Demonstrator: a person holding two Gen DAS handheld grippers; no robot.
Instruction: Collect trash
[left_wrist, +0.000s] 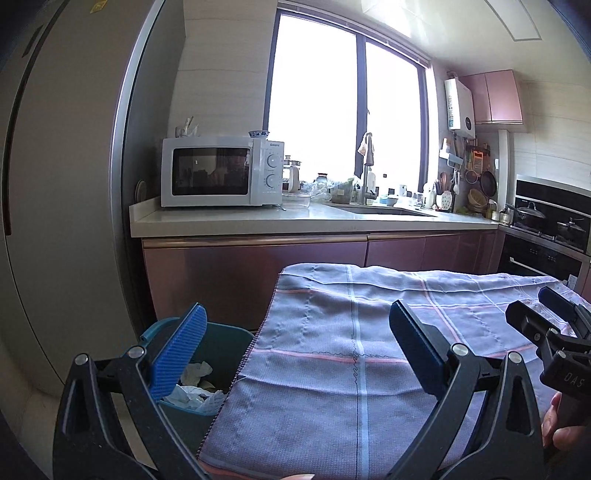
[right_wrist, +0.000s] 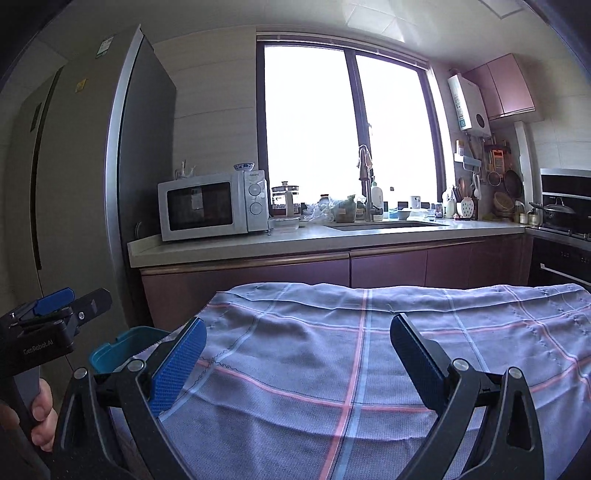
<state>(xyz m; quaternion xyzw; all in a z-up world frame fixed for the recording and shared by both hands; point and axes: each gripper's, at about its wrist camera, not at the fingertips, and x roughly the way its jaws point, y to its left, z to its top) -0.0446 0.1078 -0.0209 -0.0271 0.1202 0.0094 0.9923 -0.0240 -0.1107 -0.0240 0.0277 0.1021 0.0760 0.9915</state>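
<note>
- Left gripper (left_wrist: 295, 354): jaws spread wide, nothing between the ribbed blue pads (left_wrist: 181, 354); hovers over the left edge of the checked cloth (left_wrist: 351, 332).
- Right gripper (right_wrist: 295, 362): likewise spread wide and empty, above the middle of the same cloth (right_wrist: 369, 350); no contact with the fabric visible.
- Teal trash bin (left_wrist: 221, 343): just beside and below the cloth's left edge; in the right wrist view only a corner of its rim (right_wrist: 118, 350) shows.
- Crumpled white paper (left_wrist: 195, 387): already down inside the bin, several wads, some half hidden behind the left pad.
- No loose trash visible on the cloth in either view; bare across its whole visible surface. Probably near the end of collecting, or about to look elsewhere.
- Handling judgement for paper wads of this kind: very light, soft, crushable, not fragile, not slippery. Best pinched across the thickest bunched part rather than a loose flap, which would likely tear or slide out. Light squeeze enough.
- Risk: on a soft draped cloth, easy to catch fabric together with a wad and drag the cloth toward the bin.
- Background only: white microwave (left_wrist: 221, 171) on the countertop (left_wrist: 314, 221), sink and faucet (left_wrist: 367, 170) under the window, refrigerator (left_wrist: 66, 184) at left.
</note>
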